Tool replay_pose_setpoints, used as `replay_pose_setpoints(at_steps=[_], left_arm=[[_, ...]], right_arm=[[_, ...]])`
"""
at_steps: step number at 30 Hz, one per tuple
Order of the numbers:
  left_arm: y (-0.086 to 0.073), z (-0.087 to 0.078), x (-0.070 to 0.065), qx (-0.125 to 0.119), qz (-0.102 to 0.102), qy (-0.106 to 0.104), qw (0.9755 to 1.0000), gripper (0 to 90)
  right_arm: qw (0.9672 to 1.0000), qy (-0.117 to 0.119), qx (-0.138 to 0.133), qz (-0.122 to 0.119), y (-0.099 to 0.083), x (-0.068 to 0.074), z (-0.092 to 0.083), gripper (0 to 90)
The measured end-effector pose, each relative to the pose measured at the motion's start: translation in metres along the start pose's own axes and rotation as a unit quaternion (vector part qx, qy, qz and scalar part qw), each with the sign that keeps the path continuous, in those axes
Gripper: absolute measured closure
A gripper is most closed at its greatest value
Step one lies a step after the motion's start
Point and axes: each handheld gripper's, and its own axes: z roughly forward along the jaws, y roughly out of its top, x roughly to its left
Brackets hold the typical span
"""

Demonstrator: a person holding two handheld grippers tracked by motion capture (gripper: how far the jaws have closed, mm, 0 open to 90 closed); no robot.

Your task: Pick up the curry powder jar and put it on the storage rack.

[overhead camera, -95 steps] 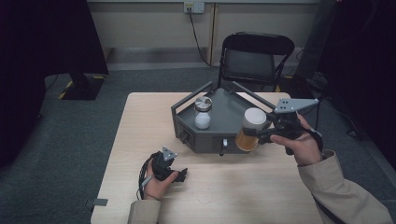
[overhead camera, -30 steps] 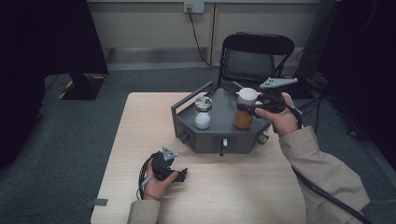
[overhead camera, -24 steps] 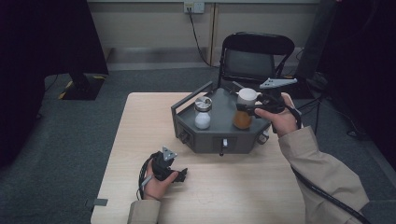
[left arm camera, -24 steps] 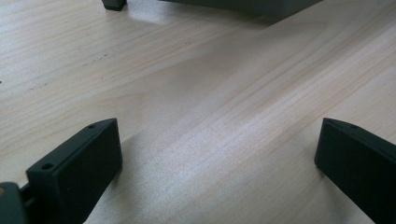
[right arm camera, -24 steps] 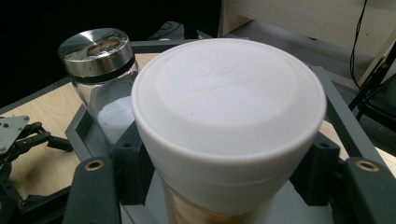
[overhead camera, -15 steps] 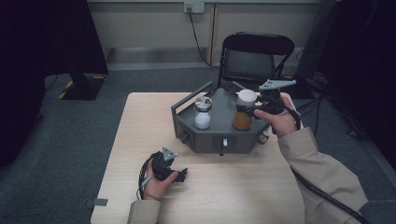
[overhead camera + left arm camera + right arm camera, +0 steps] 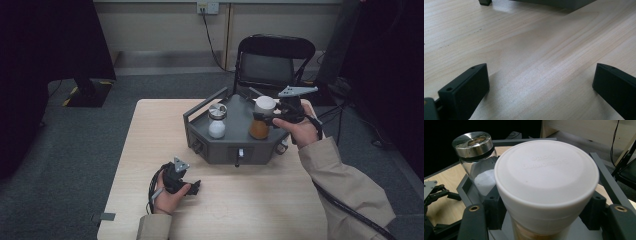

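white lid w/ amber jar point(image 7: 260, 122) showing; 2nd jar point(image 7: 217, 121) wearing silver cap, white powder; tray point(image 7: 200, 131) looking dark grey; tabletop point(image 7: 150, 135) showing pale wood grain.

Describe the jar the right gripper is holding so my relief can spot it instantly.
Find the grey tray at the far side of the wooden table. Two jars stand on it; yours is the jar at the tray's right, clamped in the right gripper. It has a wide white plastic lid and amber contents, unlike the metal-lidded jar of white powder.
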Motion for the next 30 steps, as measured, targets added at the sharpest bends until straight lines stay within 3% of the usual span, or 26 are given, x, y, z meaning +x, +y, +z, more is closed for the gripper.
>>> replay_pose_setpoints(at_steps=[10,17,25,30], left_arm=[[0.0,0.0,0.0,0.0,0.0,0.0,1.0,0.2],[0.0,0.0,0.0,0.0,0.0,0.0,1.0,0.2],[0.0,0.0,0.0,0.0,0.0,0.0,1.0,0.2],[0.0,0.0,0.0,0.0,0.0,0.0,1.0,0.2]], right_arm=[[0.9999,-0.006,0.0,-0.008,0.0013,0.0029,-0.0002,32.4],[0.9999,-0.012,-0.002,0.001,0.0042,0.0046,-0.0045,18.0],[0.9995,-0.01,-0.008,0.03,0.0007,0.0039,-0.0066,0.1],[0.9995,-0.005,-0.009,0.029,-0.0031,0.0003,-0.0093,0.0]])
